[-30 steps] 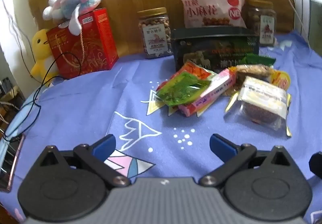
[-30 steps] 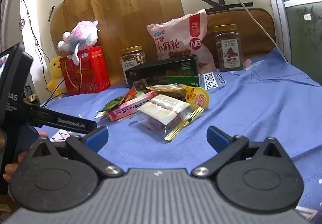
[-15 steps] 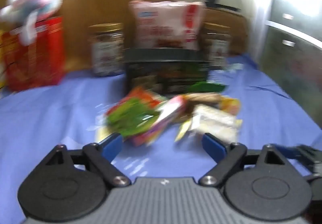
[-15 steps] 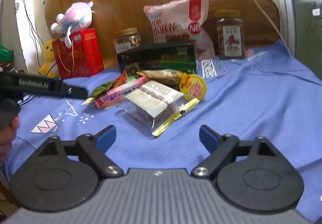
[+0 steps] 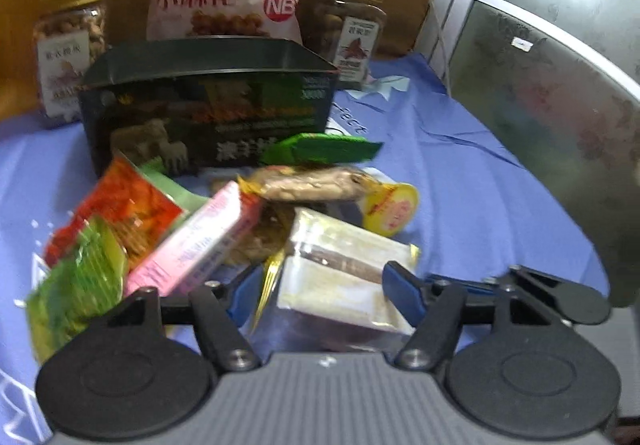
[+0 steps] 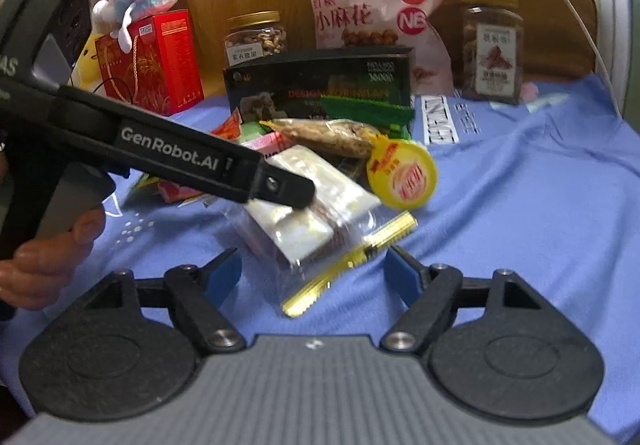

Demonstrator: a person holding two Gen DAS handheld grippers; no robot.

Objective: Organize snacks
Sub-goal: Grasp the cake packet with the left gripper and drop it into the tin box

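Observation:
A heap of small snacks lies on the blue cloth (image 5: 460,181) in front of a dark open box (image 5: 208,113). Nearest is a clear packet of white and brown cake (image 5: 344,269) with a gold edge. My left gripper (image 5: 322,289) straddles it with the jaws closing; the pads do not visibly press it. In the right wrist view, one of the left fingers (image 6: 280,189) lies over that packet (image 6: 304,221). My right gripper (image 6: 312,273) is also closing, its pads clear on either side of the packet's near gold edge.
A pink box (image 5: 200,241), green packet (image 5: 76,285), orange packet (image 5: 120,213), nut packet (image 6: 332,137) and yellow round snack (image 6: 404,177) crowd the heap. Behind stand a pink bag (image 6: 376,5), two jars (image 6: 256,33) (image 6: 492,49) and a red box (image 6: 156,61) bearing a plush toy.
Both grippers have moved forward and down onto the snack heap, and their jaws have narrowed. The left one swung right, so the cake packet now lies between its fingers.

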